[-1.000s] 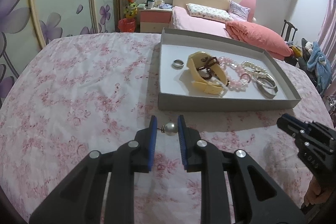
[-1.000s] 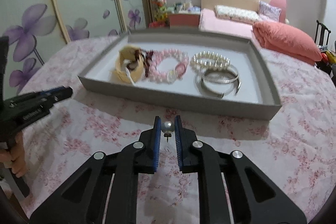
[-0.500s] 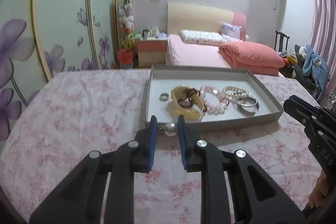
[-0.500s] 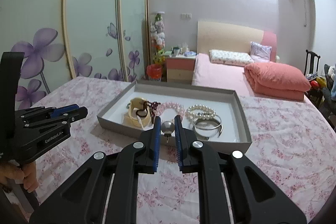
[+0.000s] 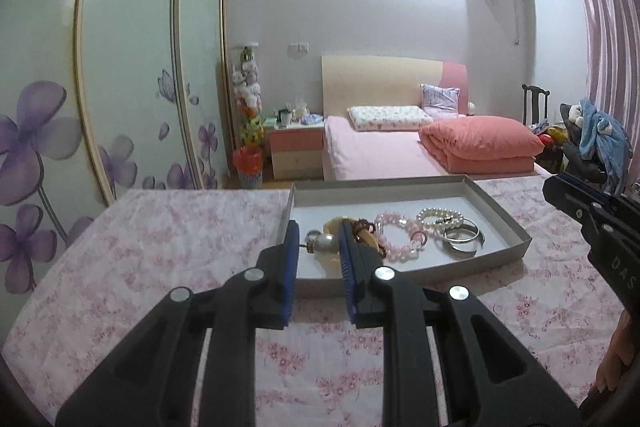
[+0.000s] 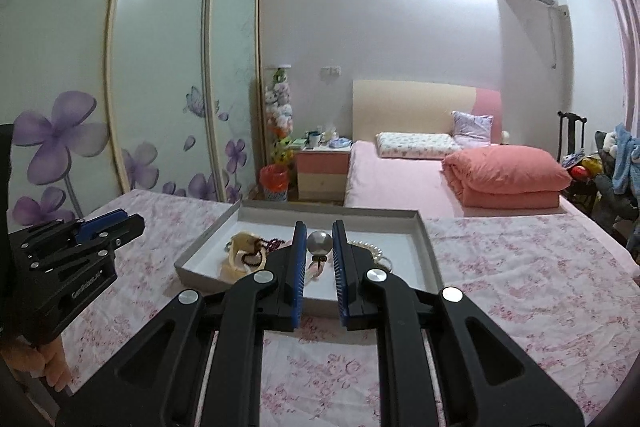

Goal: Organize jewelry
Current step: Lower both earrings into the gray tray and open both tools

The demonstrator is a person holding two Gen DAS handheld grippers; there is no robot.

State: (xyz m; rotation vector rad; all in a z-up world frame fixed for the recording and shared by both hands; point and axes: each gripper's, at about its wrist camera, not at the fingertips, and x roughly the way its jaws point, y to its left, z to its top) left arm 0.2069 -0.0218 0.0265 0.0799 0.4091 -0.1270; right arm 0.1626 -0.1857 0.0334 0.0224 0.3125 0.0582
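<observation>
— Two pearl earrings are carried at this moment, one per tool. How is each held?

— The left gripper (image 5: 319,247) is clamped on a pearl stud (image 5: 325,243), with the bead against its right pad and the post reaching toward its left pad. The right gripper (image 6: 319,247) is closed on a second pearl stud (image 6: 320,241), pinched across the bead itself. Both are held in the air above the near edge of the grey tray (image 5: 505,223), which lies on the floral tablecloth (image 5: 168,247).

— How are such pieces expected to handle?

— Each is judged very light, hard and smooth. A round bead can be squirted out of flat pads if it is squeezed off centre, and a thin post is easily bent. The bead's widest part is judged the safest place to be gripped; the left hold, taken end to end, loads the post and seems the riskier one.

— Which way do they point?

— In the left grip the long axis is laid level, across the jaws, with the post to the left. In the right grip the axis is upright, with the post hanging below the bead.

— What else is in the tray?

— A yellow watch (image 5: 340,227), a pink bead bracelet (image 5: 396,237), a pearl bracelet (image 5: 438,215) and silver bangles (image 5: 462,237) are seen crowded together, partly touching.
</observation>
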